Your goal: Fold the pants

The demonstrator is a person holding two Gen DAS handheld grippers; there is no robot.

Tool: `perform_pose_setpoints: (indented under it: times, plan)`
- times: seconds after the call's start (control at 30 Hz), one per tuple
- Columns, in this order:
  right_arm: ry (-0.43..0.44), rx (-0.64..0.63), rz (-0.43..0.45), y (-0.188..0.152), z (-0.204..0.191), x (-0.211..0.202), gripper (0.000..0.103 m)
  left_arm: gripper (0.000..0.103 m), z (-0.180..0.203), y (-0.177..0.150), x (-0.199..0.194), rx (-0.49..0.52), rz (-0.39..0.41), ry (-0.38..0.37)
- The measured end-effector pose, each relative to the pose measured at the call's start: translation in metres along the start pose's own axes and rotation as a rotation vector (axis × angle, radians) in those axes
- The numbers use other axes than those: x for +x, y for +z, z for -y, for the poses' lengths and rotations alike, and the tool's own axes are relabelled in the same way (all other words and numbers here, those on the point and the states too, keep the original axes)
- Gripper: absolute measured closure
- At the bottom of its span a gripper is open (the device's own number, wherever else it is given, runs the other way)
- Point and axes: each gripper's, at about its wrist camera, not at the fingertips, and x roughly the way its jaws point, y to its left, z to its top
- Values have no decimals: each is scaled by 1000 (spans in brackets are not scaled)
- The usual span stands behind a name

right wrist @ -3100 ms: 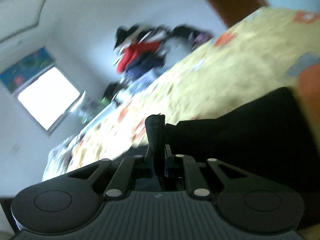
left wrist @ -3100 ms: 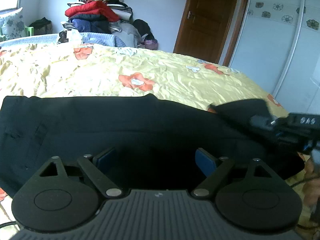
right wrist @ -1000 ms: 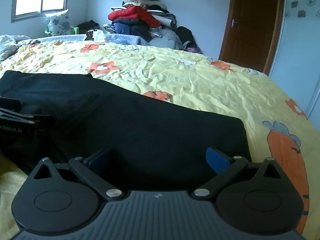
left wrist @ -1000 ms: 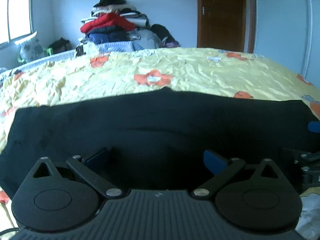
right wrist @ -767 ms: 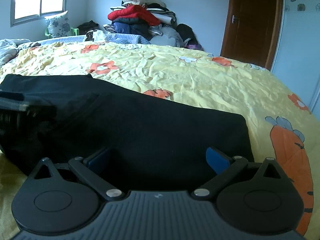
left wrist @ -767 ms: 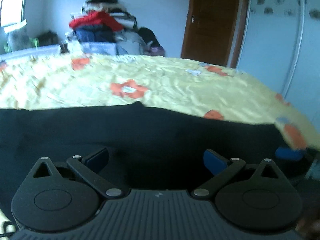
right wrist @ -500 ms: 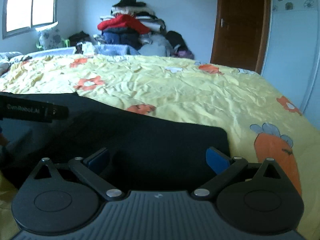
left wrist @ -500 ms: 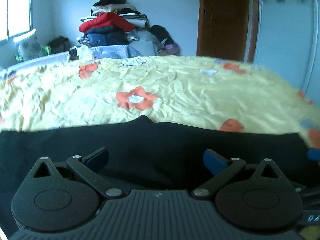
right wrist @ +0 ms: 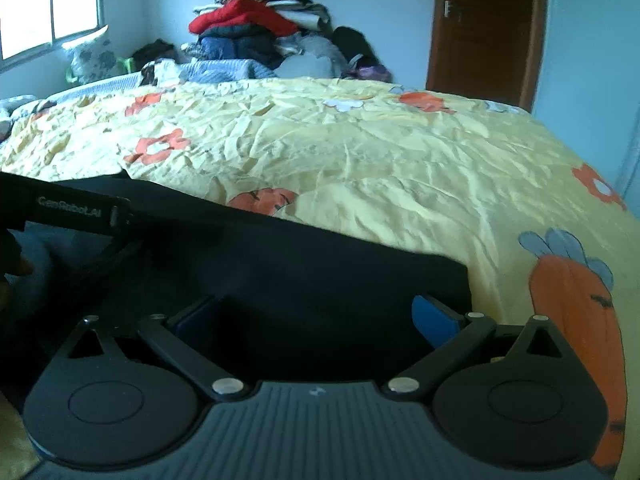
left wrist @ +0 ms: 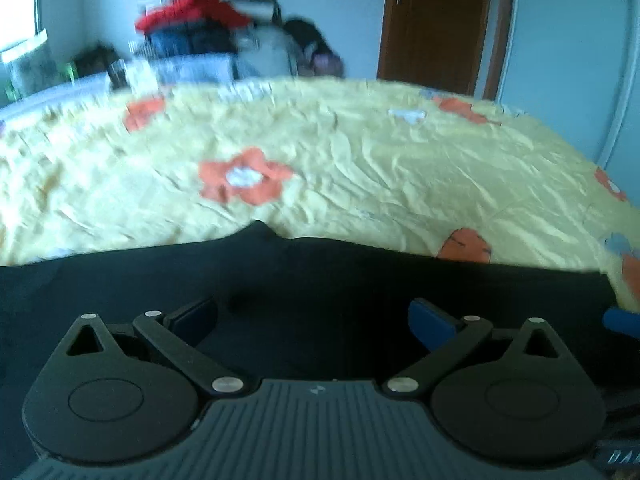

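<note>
Black pants (left wrist: 320, 276) lie flat in a long folded band across the near edge of the yellow bed; they also show in the right wrist view (right wrist: 320, 276). My left gripper (left wrist: 312, 316) is open and empty, low over the middle of the pants. My right gripper (right wrist: 316, 316) is open and empty over the pants' right end, whose edge (right wrist: 460, 276) lies just beyond its right finger. The left gripper's body (right wrist: 72, 208) shows at the left of the right wrist view. A blue fingertip (left wrist: 620, 320) of the right gripper peeks in at the right of the left wrist view.
A yellow bedsheet (right wrist: 360, 152) with orange flowers and a carrot print (right wrist: 576, 312) covers the bed. A pile of clothes (right wrist: 256, 20) is stacked at the far side. A brown door (right wrist: 484, 28) and a white wardrobe (left wrist: 576, 56) stand at the right.
Both grippers have drawn back toward the near edge of the bed and stayed open. More yellow sheet shows beyond the pants. The left wrist view is blurred from motion.
</note>
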Motion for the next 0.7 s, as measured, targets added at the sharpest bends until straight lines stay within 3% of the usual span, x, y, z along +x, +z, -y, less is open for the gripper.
perform_pose_setpoints:
  times: [0.1,0.17,0.43,0.7]
  plan:
    - [-20,-24,23,-7,-6,-3,0,0,2,-22,-2,33,-2,-16]
    - [-22,-28,16,-5,-6,-1,0,0,0,-31,-4,21,61,-24]
    - [-27,-30,10,-6,-7,-1,0,0,-6,-33,-2,-24,50,-45]
    - [-91,-45,26,-12,-18,-8,0,0,-7,-36,-6,-32,49,-55]
